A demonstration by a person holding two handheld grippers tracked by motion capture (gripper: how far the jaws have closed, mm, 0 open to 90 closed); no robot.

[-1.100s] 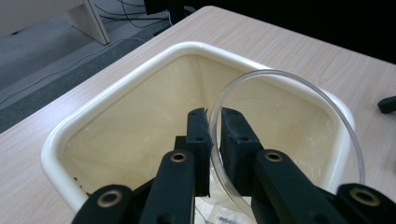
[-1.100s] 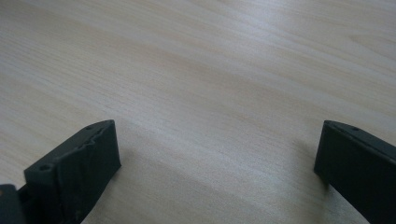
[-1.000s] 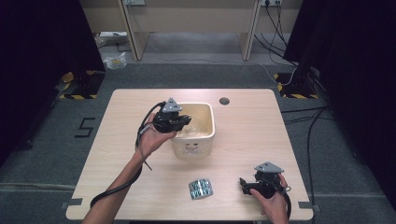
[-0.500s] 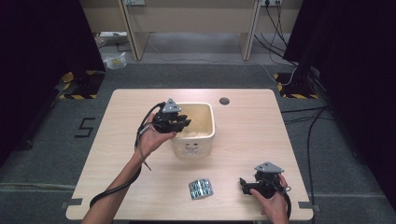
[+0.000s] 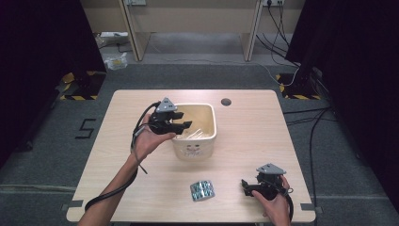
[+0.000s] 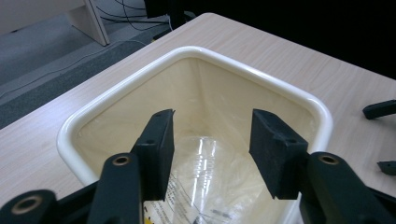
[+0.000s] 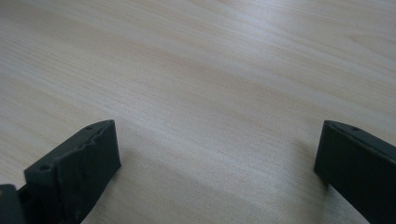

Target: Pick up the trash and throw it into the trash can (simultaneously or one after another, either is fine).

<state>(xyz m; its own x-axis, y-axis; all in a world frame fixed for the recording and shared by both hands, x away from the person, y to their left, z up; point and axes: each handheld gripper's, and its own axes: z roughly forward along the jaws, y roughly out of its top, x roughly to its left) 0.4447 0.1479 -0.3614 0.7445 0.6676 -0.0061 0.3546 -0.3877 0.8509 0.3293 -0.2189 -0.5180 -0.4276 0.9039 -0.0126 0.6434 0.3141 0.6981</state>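
The left tongs point(image 5: 184, 120) have just been opening, empty, over the cream bin point(image 5: 209, 136) (clear plastic inside), while the right tongs point(image 5: 245, 183) rest agape on the counter point(image 5: 254, 127).

Cream rectangular plastic bin point(image 5: 195, 141) upright mid-table, open top. Clear crinkled plastic package point(image 6: 205, 172) with printed label lies loose on its bottom.

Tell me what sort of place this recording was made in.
Probably a lab recording station: a bare wooden table on grey carpet, black curtains at both sides, hazard-striped stand feet, and cables running to wall sockets.
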